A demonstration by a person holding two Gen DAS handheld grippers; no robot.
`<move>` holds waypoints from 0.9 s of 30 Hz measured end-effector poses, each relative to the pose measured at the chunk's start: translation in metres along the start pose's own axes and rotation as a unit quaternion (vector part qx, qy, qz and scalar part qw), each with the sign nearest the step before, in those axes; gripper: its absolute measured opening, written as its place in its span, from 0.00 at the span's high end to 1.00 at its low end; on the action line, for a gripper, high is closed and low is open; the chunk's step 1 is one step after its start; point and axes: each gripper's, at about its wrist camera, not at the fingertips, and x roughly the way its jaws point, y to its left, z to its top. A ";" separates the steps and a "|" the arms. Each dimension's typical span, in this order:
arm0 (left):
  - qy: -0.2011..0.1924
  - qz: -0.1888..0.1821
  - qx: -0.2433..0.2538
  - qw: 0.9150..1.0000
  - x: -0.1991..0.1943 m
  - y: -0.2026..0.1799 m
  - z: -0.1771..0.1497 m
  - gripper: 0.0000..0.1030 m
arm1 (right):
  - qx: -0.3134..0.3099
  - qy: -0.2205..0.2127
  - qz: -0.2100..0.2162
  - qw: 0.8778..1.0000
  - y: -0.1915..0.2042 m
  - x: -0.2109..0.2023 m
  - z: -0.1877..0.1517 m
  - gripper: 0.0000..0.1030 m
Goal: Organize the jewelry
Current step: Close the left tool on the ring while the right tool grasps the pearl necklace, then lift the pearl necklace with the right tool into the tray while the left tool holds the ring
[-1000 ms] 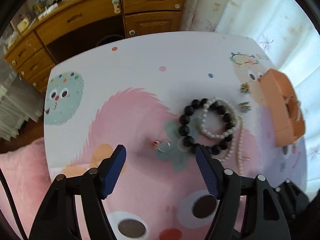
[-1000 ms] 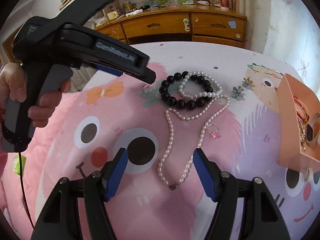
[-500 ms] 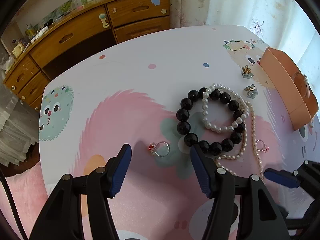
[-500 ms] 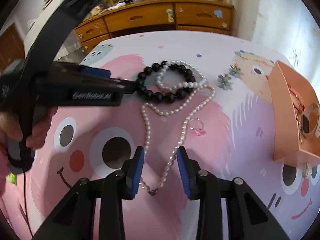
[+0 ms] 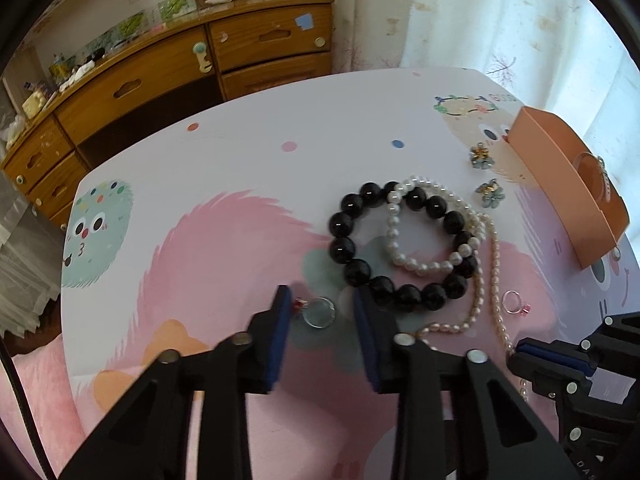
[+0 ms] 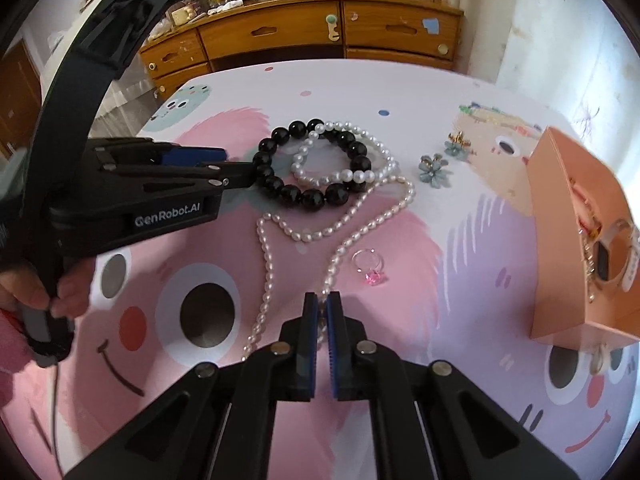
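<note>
We are working two pieces at once on the cartoon-printed surface (image 5: 240, 168). Our left gripper (image 5: 322, 312) is standing parted around the small silver ring (image 5: 319, 312) with its red stone, the jaws on either side and not yet touching it. Our right gripper (image 6: 322, 314) is clenched on the pearl necklace (image 6: 348, 220), pinching the strand near its lower end while the rest is lying loose toward the black bead bracelet (image 6: 308, 168) and the pearl bracelet (image 6: 340, 160) overlapping it.

The necklace is looking limp and light — it will probably drape and swing, and smooth pearls may slip, so we are judging a hold across the strand, between beads, as safest. The ring is tiny, hard and likely to skate away; closing squarely on the band seems wiser than on the stone.

The orange box (image 6: 568, 232) is waiting at the right — apparently the destination — with the pink-stone ring (image 6: 370, 266) and two flower earrings (image 6: 434, 168) lying nearby.
</note>
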 end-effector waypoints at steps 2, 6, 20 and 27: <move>-0.004 -0.001 0.004 1.000 -0.001 -0.003 -0.001 0.81 | 0.013 0.008 0.016 1.000 -0.005 -0.001 0.000 0.96; -0.012 0.005 0.007 1.000 -0.002 -0.005 -0.003 0.81 | 0.028 0.016 0.040 0.999 -0.009 -0.004 -0.005 0.96; -0.014 0.004 -0.020 1.000 -0.032 -0.001 -0.014 0.82 | 0.063 0.005 0.162 0.985 0.001 -0.034 -0.014 0.96; -0.030 0.006 -0.045 0.999 -0.067 0.002 -0.017 0.82 | 0.057 -0.051 0.208 0.975 0.004 -0.072 -0.008 0.96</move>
